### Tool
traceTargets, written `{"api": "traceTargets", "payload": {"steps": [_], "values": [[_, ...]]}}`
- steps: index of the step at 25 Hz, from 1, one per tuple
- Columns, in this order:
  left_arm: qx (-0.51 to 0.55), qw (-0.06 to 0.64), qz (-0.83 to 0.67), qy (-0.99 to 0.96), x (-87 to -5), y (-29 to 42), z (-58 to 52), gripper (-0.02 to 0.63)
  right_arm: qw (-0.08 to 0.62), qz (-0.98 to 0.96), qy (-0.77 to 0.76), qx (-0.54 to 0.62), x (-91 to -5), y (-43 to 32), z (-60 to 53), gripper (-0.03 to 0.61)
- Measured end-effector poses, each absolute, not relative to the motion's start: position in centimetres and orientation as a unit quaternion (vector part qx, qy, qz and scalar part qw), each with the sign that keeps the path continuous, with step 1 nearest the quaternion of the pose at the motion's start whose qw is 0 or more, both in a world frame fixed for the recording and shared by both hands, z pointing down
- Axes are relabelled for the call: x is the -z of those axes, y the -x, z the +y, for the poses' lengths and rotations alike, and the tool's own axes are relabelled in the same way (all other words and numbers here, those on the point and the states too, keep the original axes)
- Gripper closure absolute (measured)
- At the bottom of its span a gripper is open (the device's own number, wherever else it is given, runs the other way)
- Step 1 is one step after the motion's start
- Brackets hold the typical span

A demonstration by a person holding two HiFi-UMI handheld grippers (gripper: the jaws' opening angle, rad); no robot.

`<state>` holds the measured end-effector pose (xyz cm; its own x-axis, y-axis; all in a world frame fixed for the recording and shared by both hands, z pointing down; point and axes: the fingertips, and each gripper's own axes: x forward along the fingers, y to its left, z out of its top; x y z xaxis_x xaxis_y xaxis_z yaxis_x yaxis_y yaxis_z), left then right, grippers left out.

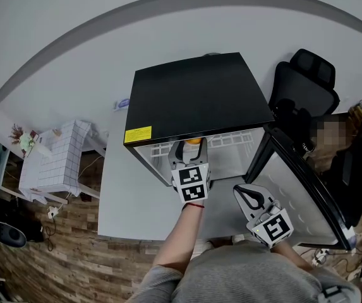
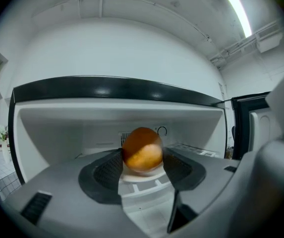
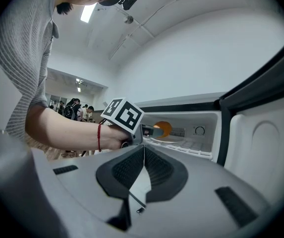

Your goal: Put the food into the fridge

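A round orange fruit [image 2: 142,149] sits clamped between the dark pads of my left gripper [image 1: 191,149]; the same fruit [image 1: 194,141] is at the mouth of the small black fridge [image 1: 193,93], and the fruit [image 3: 162,129] also shows in the right gripper view. The fridge's white inside [image 2: 82,128] lies just ahead, with a wire shelf [image 3: 191,145]. Its door [image 1: 301,191] stands swung open to the right. My right gripper [image 1: 251,197] hangs lower, in front of the open door, its jaws pressed together on nothing [image 3: 142,165].
A grey table [image 1: 136,194] carries the fridge. A white tiled stand [image 1: 54,160] is at the left, a black office chair [image 1: 304,84] at the back right. Wooden floor [image 1: 73,257] lies below. Several people stand far off in the right gripper view.
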<state>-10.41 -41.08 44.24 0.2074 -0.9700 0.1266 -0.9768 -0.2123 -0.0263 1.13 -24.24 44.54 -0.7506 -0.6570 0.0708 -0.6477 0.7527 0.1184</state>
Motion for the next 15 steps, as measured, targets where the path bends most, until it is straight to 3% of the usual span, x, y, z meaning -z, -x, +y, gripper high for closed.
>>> {"api": "traceTargets", "payload": {"steps": [15], "values": [[-0.081, 0.027, -0.629, -0.772, -45.2, 10.2, -42.2, 0.348, 0.053, -0.933, -0.353, 0.048, -44.4, -1.3, -23.8, 0.566]]}}
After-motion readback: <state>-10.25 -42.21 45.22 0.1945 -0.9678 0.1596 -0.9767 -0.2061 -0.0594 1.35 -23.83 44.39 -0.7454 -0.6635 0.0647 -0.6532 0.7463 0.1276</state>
